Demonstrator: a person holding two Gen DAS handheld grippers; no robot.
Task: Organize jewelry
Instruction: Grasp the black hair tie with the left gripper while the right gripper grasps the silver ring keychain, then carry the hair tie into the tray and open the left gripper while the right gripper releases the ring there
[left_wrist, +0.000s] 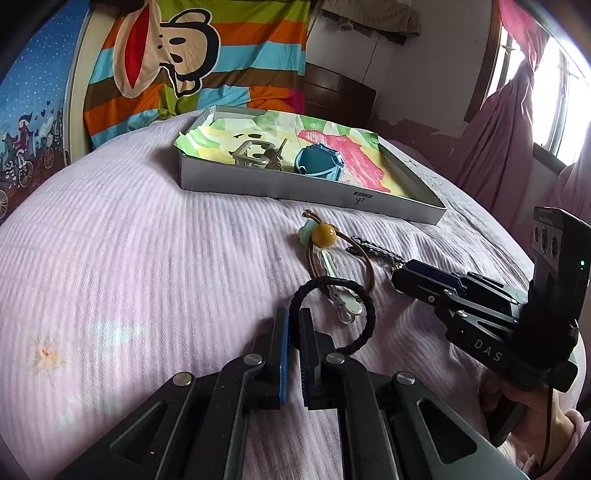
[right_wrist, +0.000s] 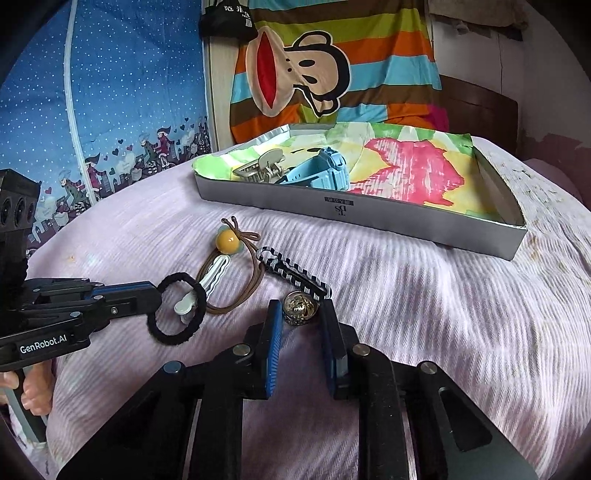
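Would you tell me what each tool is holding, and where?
Left tool pinches the black hair tie at its rim. Right tool straddles a gold ornament; contact unclear.

A black braided hair tie (left_wrist: 334, 314), a white clip (left_wrist: 338, 286) and a yellow-beaded brown elastic (left_wrist: 324, 235) lie clustered mid-frame. A gold brooch (right_wrist: 300, 311) sits lower centre beside a striped clip (right_wrist: 293, 275). A grey claw clip (right_wrist: 260, 168) and blue clip (right_wrist: 325, 171) rest in the box (right_wrist: 369, 218), upper centre.

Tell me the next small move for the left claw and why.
Probably lift it and carry it toward the box. The left claw is already shut on the black hair tie, which lies partly over the white clip on the bedspread; a short straight lift should clear the clip. The box already holds a grey claw clip.
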